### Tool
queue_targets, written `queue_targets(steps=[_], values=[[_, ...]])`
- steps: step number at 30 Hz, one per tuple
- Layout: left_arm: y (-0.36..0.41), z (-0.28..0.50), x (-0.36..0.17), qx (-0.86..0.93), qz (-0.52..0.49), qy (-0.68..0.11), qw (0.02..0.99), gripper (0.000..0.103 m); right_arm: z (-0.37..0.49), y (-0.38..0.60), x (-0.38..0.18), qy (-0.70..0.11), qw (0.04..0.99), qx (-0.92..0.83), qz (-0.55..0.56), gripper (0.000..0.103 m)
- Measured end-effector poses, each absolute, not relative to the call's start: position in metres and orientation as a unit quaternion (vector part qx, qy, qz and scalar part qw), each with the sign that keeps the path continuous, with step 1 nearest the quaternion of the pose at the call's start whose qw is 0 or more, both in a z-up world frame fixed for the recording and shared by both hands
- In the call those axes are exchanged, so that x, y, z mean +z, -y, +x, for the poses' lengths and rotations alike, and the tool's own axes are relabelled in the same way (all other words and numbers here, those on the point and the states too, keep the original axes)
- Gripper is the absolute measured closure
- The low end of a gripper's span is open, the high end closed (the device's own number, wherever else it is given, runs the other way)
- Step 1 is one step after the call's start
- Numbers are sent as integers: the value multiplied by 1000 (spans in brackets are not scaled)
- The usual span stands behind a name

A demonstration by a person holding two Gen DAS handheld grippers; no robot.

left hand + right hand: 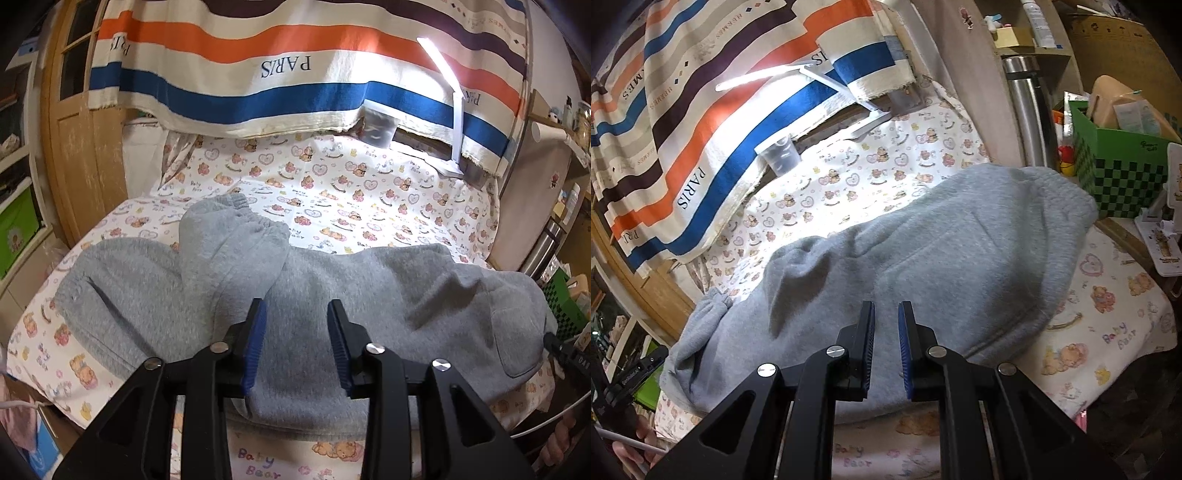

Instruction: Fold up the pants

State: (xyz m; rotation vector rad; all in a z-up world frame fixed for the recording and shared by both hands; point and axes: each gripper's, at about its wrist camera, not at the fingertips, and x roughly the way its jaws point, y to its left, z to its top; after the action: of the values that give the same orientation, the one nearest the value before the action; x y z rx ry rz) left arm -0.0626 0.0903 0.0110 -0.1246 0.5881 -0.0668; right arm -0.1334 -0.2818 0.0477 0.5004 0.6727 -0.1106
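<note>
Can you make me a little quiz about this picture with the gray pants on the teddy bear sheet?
1. True or false: the gray pants hang on a hanger.
2. What lies under the pants? A) the teddy bear sheet B) a green rug C) bare wood
3. Fill in: the word printed on the striped cloth behind is ____.

Key:
1. False. They lie on the sheet, with one leg end folded over.
2. A.
3. PARIS. It reads upside down in the left wrist view.
</note>
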Motion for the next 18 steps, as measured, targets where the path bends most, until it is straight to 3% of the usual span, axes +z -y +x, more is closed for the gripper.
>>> queue_targets(steps=[3, 5, 11, 12, 15, 18], values=[[-91, -60, 14, -30, -48, -284, 957, 56, -125, 273, 52, -319, 916, -40, 239, 90], [-91, -55, 16, -27, -36, -282, 958, 40, -118, 265, 55, -316, 920, -29, 232, 90], [-98, -36, 16, -7, -5, -288, 958, 21, -83, 227, 51, -326, 921, 5, 212, 90], [-99, -32, 14, -4, 1, -292, 956, 21, -76, 221, 49, -330, 920, 12, 211, 86], [-100, -20, 8, 2, 17, -306, 952, 11, -58, 204, 42, -338, 917, 24, 210, 48], [-102, -8, -1, 1, 25, -325, 945, 10, -44, 186, 39, -337, 920, 31, 195, 46]])
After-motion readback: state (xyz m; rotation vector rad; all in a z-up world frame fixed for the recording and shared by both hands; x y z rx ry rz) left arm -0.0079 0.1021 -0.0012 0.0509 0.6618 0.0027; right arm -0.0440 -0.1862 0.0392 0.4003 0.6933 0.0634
